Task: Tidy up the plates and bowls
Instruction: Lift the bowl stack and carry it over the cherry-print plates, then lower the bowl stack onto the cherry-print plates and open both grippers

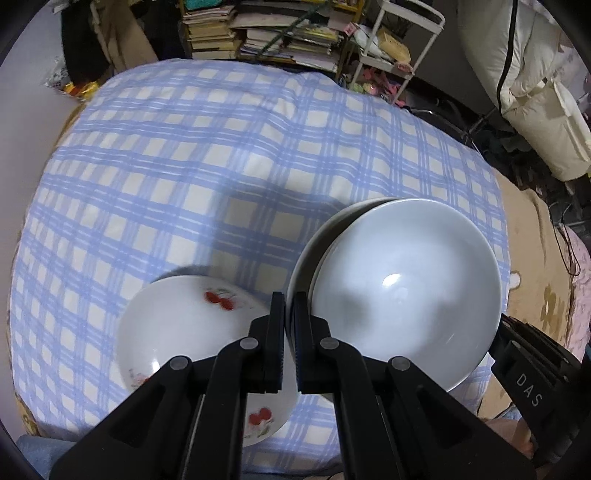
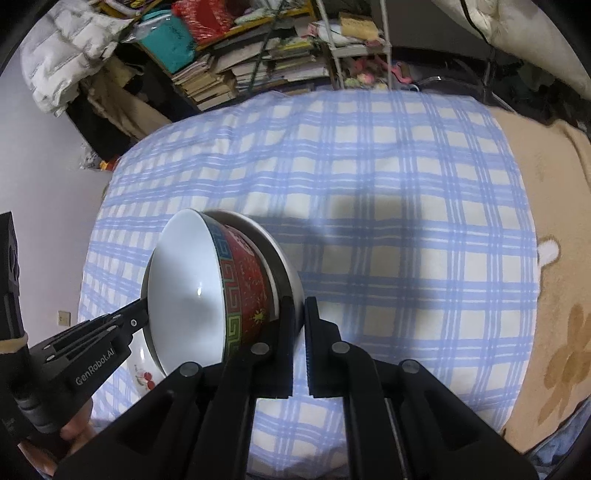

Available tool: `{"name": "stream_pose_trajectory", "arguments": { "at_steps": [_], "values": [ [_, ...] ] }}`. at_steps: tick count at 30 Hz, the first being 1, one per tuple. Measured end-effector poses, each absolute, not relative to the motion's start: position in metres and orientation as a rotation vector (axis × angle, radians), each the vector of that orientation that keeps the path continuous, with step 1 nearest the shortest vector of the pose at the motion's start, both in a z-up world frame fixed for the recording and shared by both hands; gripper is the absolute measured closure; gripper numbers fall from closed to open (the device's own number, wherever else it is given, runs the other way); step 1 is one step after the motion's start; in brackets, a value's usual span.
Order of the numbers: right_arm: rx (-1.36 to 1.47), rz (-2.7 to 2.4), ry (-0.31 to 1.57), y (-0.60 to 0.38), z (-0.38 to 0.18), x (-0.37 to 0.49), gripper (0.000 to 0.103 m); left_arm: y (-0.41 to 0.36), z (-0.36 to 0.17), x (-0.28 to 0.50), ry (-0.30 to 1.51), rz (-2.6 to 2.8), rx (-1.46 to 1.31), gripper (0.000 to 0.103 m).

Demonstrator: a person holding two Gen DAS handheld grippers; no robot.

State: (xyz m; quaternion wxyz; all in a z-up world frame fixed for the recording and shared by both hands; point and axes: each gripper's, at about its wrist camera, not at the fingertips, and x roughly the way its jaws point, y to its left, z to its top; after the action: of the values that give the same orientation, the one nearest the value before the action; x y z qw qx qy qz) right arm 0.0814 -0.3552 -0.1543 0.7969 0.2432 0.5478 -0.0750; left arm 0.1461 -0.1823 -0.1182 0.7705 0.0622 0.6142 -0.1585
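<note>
My left gripper (image 1: 290, 295) is shut on the rim of a white plate (image 1: 306, 254) that carries a bowl, white inside (image 1: 402, 288); both are lifted and tilted. In the right wrist view the bowl (image 2: 184, 295) shows a red patterned outside (image 2: 247, 291) and leans against the plate (image 2: 284, 266). My right gripper (image 2: 299, 301) is shut on the plate's rim on the opposite side. A white plate with cherry prints (image 1: 184, 325) lies on the blue checked cloth (image 1: 207, 147) below; it also shows in the right wrist view (image 2: 142, 369).
The checked cloth (image 2: 388, 206) covers a bed with a tan blanket (image 2: 554, 295) at the right. Shelves of books (image 1: 258, 33) and a white rack (image 1: 391, 40) stand beyond the far edge. A white quilt (image 1: 535, 92) lies at the right.
</note>
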Motion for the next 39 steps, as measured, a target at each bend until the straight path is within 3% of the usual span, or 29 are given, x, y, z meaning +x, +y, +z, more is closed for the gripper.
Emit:
{"name": "stream_pose_trajectory", "arguments": {
  "at_steps": [9,18,29,39],
  "values": [
    [0.461,-0.082,1.155,-0.296,-0.142,0.087,0.095,-0.109,-0.110,0.139,1.320,-0.274,0.067,0.101],
    [0.408,0.001,1.218,-0.230,-0.182,0.093,0.095,-0.043,-0.153,0.132,1.388,-0.170,0.007,0.100],
    [0.365,0.050,1.205,-0.210,-0.194,0.095,0.096,-0.017,-0.170,0.126,1.382,-0.165,-0.089,0.099],
    [0.347,0.093,1.198,-0.213,-0.183,0.087,0.095,-0.011,-0.149,0.112,1.329,-0.143,-0.065,0.090]
  ]
}}
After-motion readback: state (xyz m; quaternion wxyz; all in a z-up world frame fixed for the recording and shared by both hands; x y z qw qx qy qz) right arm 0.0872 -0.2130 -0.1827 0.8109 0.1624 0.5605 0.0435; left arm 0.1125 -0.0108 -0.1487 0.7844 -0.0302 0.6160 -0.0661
